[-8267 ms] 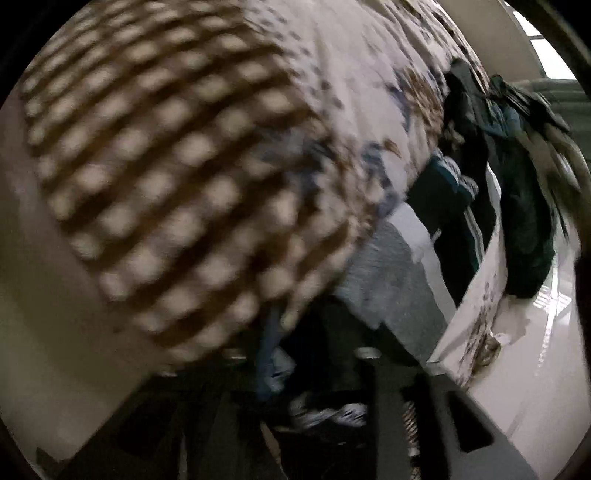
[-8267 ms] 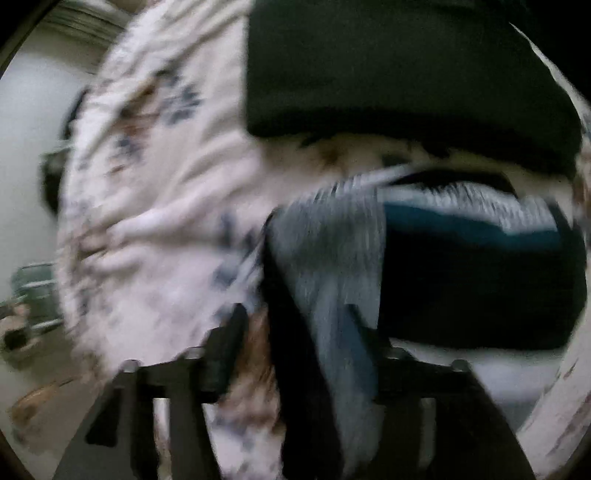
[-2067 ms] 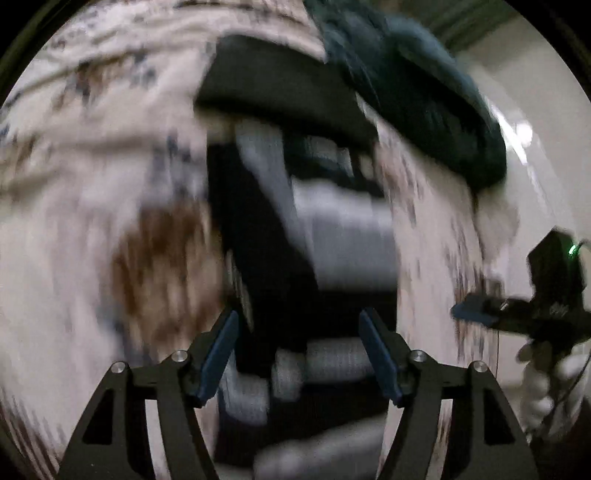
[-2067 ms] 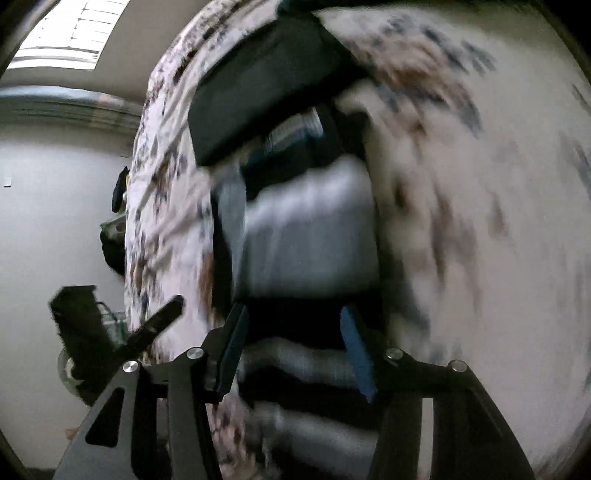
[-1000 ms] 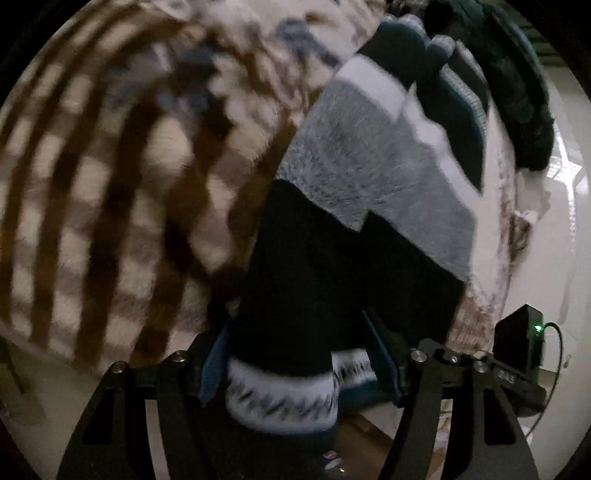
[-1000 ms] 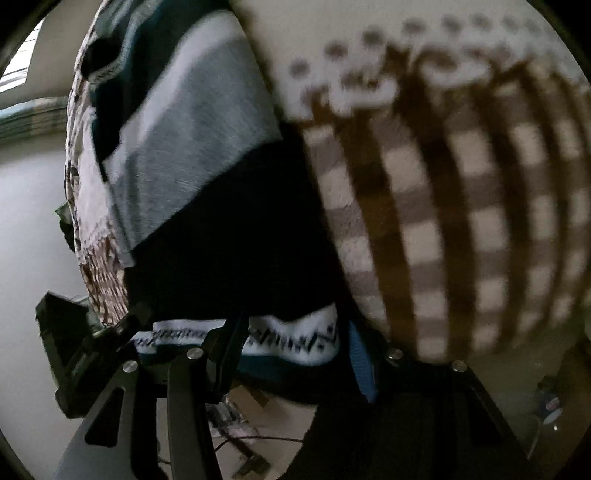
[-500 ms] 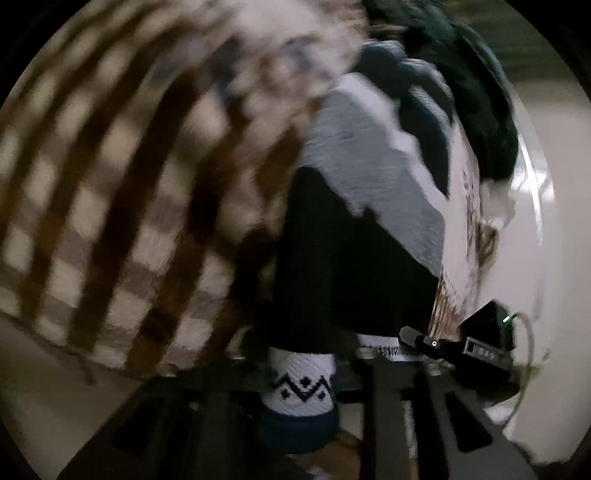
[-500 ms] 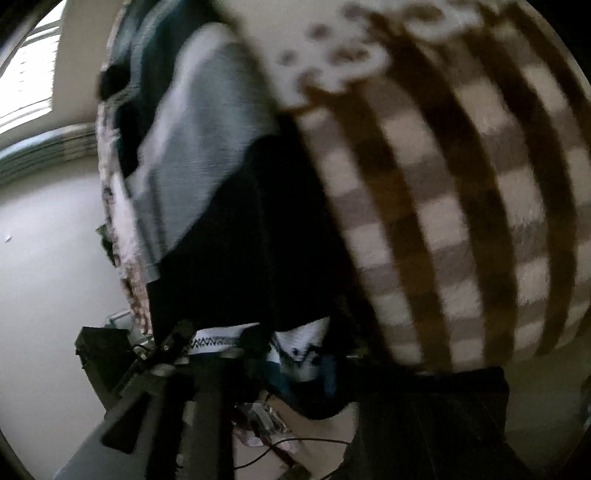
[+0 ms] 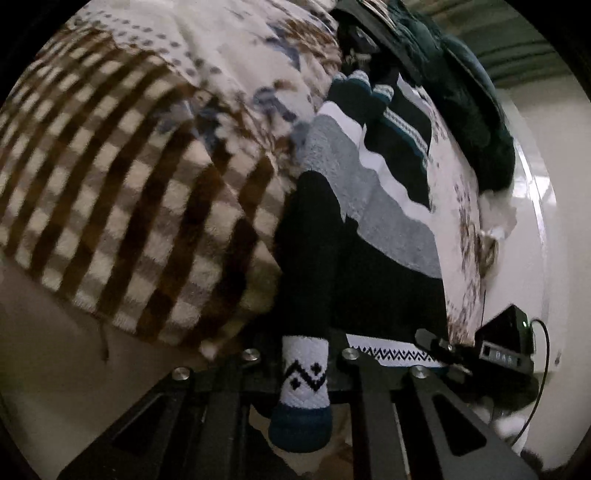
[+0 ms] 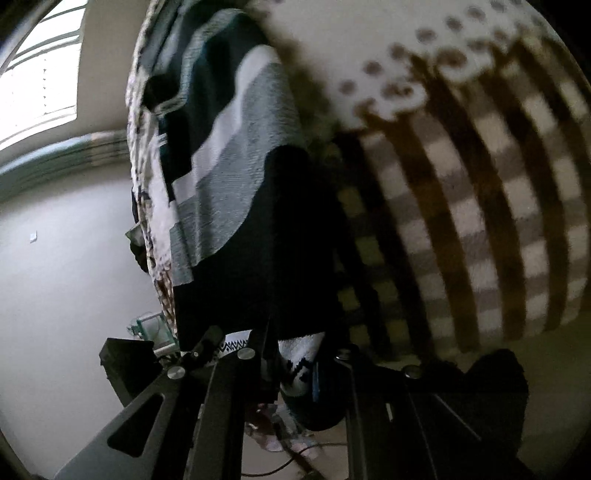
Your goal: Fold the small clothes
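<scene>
A pair of fuzzy striped socks [image 9: 373, 206], with grey, white, black and teal bands, lies on a floral bedspread [image 9: 236, 48]. My left gripper [image 9: 301, 354] is shut on the white patterned cuff [image 9: 304, 373] of one sock at the bed's edge. My right gripper [image 10: 291, 358] is shut on the cuff [image 10: 297, 363] of the other sock; the socks' grey band [image 10: 240, 162] stretches away above it. The right gripper's tip also shows in the left wrist view [image 9: 439, 345].
A brown-and-white checked blanket [image 9: 122, 192] lies left of the socks and shows in the right wrist view [image 10: 476, 206]. A dark teal garment pile [image 9: 461, 85] and a black folded item [image 9: 365, 26] sit further up the bed. A black device [image 9: 506, 343] is below the bed's edge.
Both grippers went from open around the sock cuffs to shut on them, pulling the cuffs over the bed's edge toward me.
</scene>
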A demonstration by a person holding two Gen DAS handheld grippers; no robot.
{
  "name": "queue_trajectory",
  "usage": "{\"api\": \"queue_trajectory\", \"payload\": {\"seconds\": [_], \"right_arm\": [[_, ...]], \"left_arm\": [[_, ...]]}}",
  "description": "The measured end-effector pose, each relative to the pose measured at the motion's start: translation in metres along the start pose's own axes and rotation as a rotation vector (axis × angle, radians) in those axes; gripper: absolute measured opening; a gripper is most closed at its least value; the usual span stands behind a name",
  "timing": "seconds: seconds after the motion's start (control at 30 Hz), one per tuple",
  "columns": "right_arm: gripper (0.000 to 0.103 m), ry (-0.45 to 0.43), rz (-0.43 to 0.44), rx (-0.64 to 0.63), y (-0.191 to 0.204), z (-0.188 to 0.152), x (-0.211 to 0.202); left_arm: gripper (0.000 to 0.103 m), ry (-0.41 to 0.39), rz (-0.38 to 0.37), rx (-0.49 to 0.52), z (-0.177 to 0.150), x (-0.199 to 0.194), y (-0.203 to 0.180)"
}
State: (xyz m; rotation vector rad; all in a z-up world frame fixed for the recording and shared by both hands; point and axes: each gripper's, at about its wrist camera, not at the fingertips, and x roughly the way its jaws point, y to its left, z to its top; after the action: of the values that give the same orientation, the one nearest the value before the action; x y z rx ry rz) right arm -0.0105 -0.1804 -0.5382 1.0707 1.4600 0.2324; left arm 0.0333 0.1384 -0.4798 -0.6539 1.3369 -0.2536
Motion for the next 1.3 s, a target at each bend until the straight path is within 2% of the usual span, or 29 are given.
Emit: {"api": "queue_trajectory", "payload": {"seconds": [0.07, 0.13, 0.17, 0.23, 0.3, 0.4, 0.57, 0.77, 0.87, 0.93, 1.07, 1.17, 1.3], "right_arm": [[0.011, -0.020, -0.012, -0.043, 0.013, -0.002, -0.008], [0.011, -0.054, -0.093, -0.134, 0.028, -0.005, -0.026], [0.011, -0.072, -0.182, -0.199, 0.045, -0.006, -0.028], [0.011, -0.092, -0.274, -0.265, 0.067, -0.011, -0.027], [0.011, -0.095, -0.363, -0.329, 0.083, -0.010, -0.025], [0.011, -0.107, -0.450, -0.391, 0.103, -0.012, -0.024], [0.011, -0.125, -0.470, -0.409, 0.119, -0.011, -0.037], [0.011, -0.140, -0.389, -0.390, 0.128, -0.008, -0.072], [0.010, -0.166, -0.338, -0.378, 0.139, 0.002, -0.090], [0.010, -0.196, -0.301, -0.375, 0.151, 0.013, -0.103], [0.010, -0.277, -0.254, -0.386, 0.181, 0.050, -0.124], [0.010, -0.349, -0.262, -0.411, 0.212, 0.083, -0.129], [0.010, -0.423, -0.311, -0.449, 0.251, 0.136, -0.124]], "left_arm": [[0.008, -0.036, 0.051, 0.047, 0.003, -0.014, -0.013], [0.008, -0.062, 0.104, 0.112, 0.008, -0.024, -0.033], [0.008, -0.072, 0.134, 0.145, 0.008, -0.027, -0.045], [0.008, -0.077, 0.227, 0.232, 0.004, -0.029, -0.062], [0.008, -0.078, 0.253, 0.250, 0.002, -0.031, -0.071], [0.008, -0.086, 0.264, 0.257, 0.002, -0.032, -0.082], [0.008, -0.097, 0.244, 0.227, 0.009, -0.042, -0.089], [0.008, -0.136, 0.179, 0.196, 0.026, -0.063, -0.111], [0.008, -0.164, 0.113, 0.175, 0.047, -0.073, -0.126], [0.008, -0.189, 0.081, 0.169, 0.063, -0.078, -0.136], [0.008, -0.255, 0.072, 0.242, 0.107, -0.080, -0.167], [0.008, -0.309, 0.103, 0.328, 0.144, -0.071, -0.194], [0.008, -0.336, 0.116, 0.382, 0.199, -0.050, -0.217]]}}
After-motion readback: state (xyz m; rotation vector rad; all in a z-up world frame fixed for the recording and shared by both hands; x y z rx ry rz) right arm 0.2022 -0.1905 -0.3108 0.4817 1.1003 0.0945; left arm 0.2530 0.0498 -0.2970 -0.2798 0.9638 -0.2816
